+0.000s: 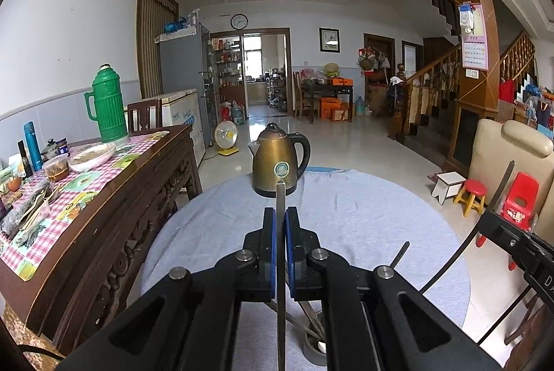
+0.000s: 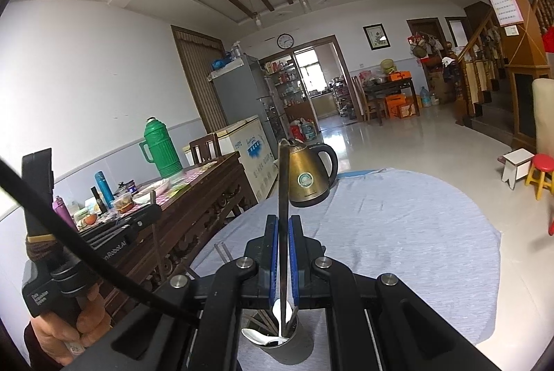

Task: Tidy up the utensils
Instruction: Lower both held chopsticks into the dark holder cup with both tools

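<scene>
Grippers both clamp upright utensil handles: left gripper (image 1: 280,243) and right gripper (image 2: 284,246), above the holder cup (image 2: 287,348) near the table's (image 2: 398,232) front edge.

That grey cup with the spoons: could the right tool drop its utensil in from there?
Probably yes: the right tool grips a utensil whose lower end already hangs at the cup, nothing between.

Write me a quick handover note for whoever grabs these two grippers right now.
Left gripper: shut on a flat metal utensil handle, upright.
Right gripper: shut on a dark utensil handle, its lower end in the grey cup.
Cup sits on the blue-clothed table near the kettle, already holding white spoons and chopsticks.
Left: release both into the cup.
</scene>
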Action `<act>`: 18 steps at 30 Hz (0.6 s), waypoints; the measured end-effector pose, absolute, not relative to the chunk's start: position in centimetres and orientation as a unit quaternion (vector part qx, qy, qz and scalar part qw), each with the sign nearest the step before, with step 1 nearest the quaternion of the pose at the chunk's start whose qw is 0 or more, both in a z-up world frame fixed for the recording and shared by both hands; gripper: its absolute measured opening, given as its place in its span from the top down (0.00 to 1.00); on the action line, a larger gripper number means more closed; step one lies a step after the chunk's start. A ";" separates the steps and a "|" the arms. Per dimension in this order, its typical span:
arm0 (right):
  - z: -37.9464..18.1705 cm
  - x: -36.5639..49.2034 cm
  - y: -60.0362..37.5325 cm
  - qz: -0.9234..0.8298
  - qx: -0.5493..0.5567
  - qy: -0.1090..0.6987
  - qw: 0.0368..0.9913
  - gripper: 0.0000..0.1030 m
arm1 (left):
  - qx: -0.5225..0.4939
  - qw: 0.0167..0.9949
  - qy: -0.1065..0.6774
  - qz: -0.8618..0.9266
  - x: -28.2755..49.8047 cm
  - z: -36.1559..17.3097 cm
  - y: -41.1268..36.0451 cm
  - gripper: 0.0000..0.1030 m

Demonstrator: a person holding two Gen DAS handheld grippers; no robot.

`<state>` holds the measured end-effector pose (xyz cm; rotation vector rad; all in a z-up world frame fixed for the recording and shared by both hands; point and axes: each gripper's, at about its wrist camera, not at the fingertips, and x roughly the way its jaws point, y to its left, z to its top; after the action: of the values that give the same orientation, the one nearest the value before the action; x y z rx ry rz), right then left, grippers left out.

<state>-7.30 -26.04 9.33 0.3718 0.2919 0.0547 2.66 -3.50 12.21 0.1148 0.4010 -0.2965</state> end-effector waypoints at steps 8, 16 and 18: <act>9.5 -6.9 -25.9 0.028 0.184 0.145 0.972 0.94 | 0.058 0.967 0.197 -0.148 2.8 12.3 -3.8 0.95; 9.5 -6.8 -25.9 0.032 0.186 0.145 0.971 0.94 | 0.059 0.966 0.199 -0.151 3.2 12.4 -4.3 0.95; 9.5 -6.4 -25.7 0.034 0.185 0.146 0.971 0.94 | 0.060 0.966 0.199 -0.152 3.4 12.2 -4.4 0.95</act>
<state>-6.38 -25.69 9.45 0.3740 0.2958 0.0691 3.36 -4.41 12.21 0.1212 0.4029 -0.3068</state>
